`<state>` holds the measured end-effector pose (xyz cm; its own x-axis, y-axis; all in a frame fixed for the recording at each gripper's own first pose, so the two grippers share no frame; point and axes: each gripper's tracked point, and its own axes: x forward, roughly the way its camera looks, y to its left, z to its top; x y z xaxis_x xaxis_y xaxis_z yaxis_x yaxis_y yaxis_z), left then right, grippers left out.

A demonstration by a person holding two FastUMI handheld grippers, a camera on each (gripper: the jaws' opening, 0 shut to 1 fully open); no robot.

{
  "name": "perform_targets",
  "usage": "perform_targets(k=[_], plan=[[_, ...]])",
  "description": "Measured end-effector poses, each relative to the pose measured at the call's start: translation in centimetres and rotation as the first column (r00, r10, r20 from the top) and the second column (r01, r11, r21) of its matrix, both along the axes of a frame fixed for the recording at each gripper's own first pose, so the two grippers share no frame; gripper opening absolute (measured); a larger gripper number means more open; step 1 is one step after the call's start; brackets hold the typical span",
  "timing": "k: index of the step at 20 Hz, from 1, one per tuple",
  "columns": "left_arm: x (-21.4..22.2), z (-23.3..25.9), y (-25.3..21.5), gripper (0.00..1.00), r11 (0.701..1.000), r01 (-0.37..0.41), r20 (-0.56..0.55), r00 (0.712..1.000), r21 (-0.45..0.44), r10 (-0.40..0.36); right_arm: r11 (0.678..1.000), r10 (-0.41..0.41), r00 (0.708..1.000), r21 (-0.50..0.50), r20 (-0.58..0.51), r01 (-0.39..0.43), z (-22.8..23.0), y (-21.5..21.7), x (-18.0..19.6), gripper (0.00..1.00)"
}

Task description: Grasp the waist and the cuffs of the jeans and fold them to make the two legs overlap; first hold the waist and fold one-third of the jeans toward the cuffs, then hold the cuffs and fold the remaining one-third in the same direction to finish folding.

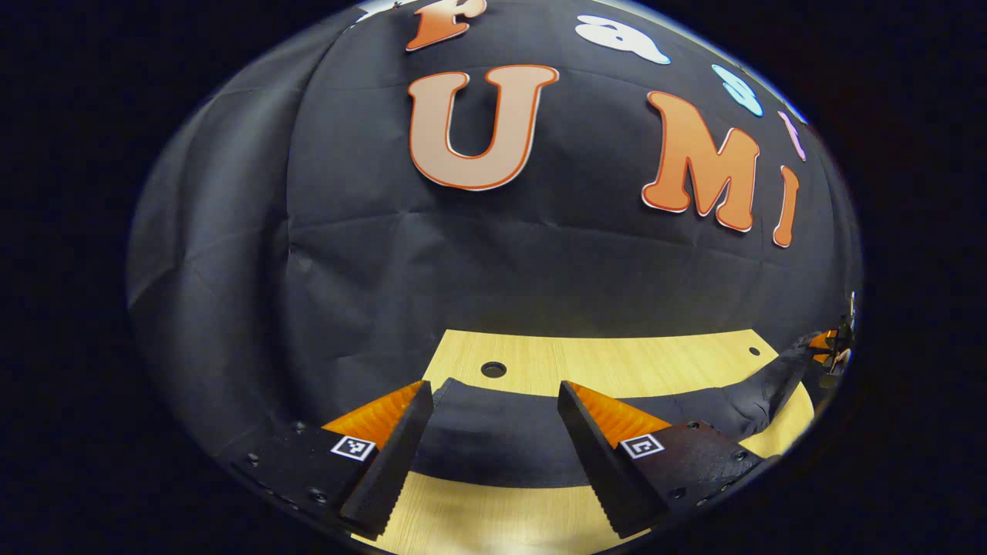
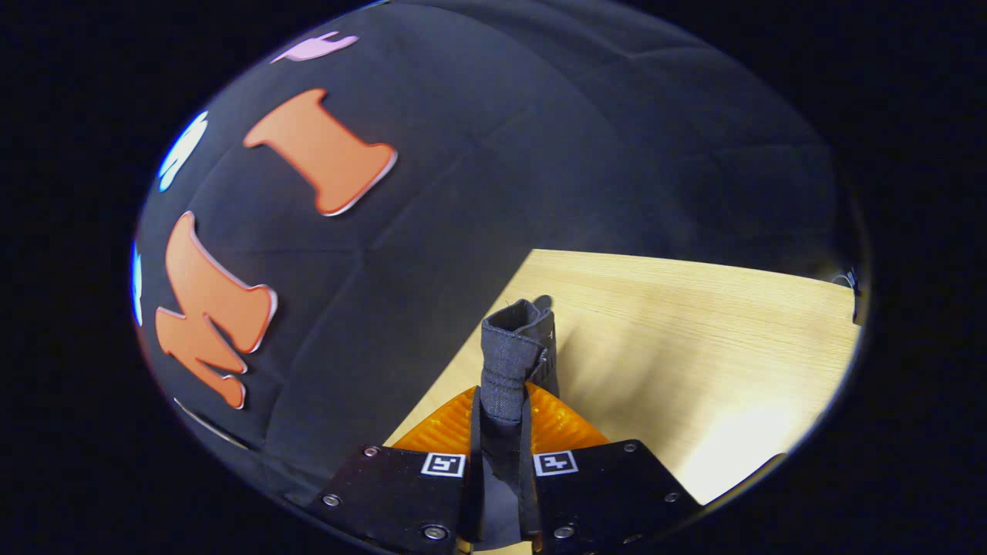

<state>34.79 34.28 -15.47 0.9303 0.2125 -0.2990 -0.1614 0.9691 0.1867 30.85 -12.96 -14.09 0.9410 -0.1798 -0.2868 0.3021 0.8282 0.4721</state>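
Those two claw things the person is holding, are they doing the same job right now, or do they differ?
They differ. The left gripper has its jaws wide apart, while the right gripper is closed. The left one holds nothing and hovers over the dark jeans lying flat on the wooden table; the right one pinches a bunched, hemmed edge of the jeans, which sticks up between its fingers. Both point toward the same table and garment.

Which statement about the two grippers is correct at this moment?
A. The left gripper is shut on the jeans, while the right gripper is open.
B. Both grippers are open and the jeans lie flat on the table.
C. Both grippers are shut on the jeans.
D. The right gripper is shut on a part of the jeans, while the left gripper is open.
D: the right gripper pinches a hemmed fold of the jeans between its fingers, while the left gripper stands wide open over the fabric.
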Motion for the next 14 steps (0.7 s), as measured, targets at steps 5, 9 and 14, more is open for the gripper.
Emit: perform_targets(k=[5, 9, 14], plan=[[-1.7, -0.1, 5.1, 1.00, 0.994, -0.045, 0.028, 0.998, -0.104, 0.048, 0.975, 0.164, 0.986, -0.151, 0.005, -0.162, 2.2, 10.7, -2.8, 0.18], [-2.7, -0.9, 7.9, 0.98, 0.957, -0.064, 0.036, 0.996, -0.284, 0.077, 0.925, 0.299, 0.954, -0.234, -0.032, -0.298, 0.0, 19.3, -2.4, 0.18], [-3.3, -2.9, 10.0, 0.98, 0.862, -0.084, 0.017, 0.994, -0.500, 0.106, 0.835, 0.430, 0.882, -0.287, -0.191, -0.469, -7.4, 28.2, -2.6, 0.18]])
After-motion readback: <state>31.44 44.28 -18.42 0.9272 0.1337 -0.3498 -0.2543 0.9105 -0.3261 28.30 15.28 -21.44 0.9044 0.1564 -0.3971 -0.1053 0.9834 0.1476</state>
